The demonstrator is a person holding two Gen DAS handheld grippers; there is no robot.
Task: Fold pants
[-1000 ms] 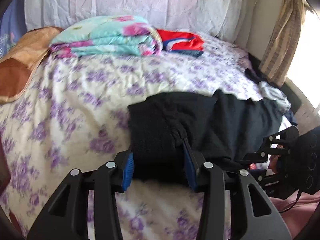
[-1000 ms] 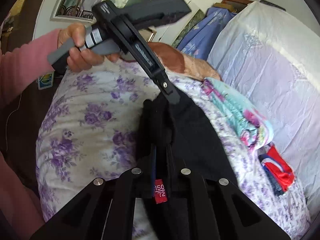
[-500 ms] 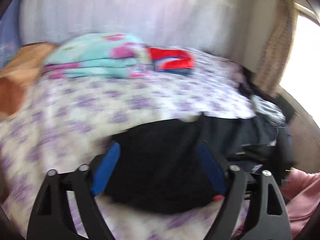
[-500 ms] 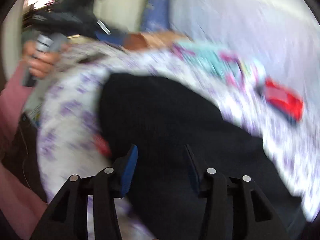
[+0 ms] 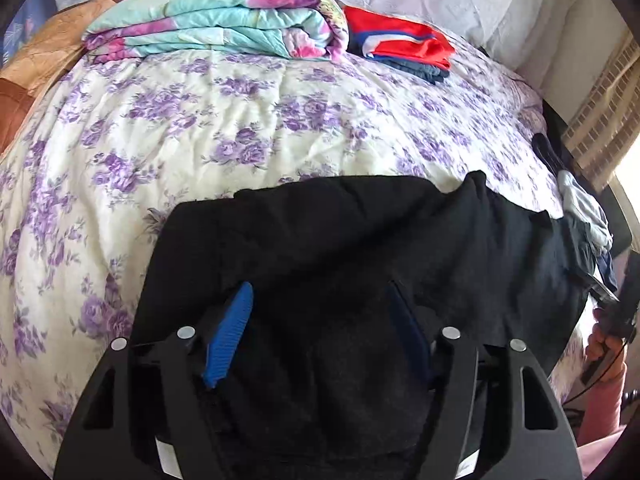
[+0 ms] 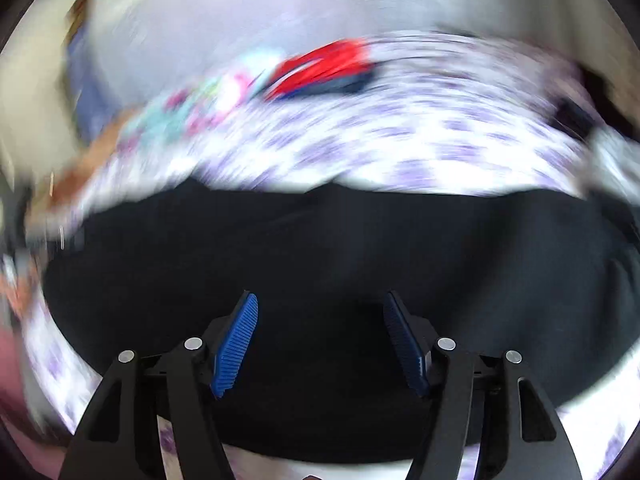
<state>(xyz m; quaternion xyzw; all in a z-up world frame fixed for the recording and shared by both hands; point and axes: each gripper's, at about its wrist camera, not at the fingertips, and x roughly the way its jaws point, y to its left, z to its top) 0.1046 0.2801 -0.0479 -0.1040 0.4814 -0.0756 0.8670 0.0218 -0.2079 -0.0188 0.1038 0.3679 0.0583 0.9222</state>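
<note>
- Between both claws' spread blue pads: black pants [image 5: 360, 248], released, lying on bed [image 5: 240, 120].
- Left claw [image 5: 320, 336]: open, empty.
- Right claw [image 6: 320, 344]: open, empty; view blurred.
- Advice: smooth the fold flat, square the edges before regripping.

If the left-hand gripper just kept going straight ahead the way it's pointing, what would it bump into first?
Most likely the black pants: the left gripper is open right above them, and the cloth fills the space between its fingers. Farther along lies the floral bedspread, then the folded quilt. Depth is uncertain.
</note>
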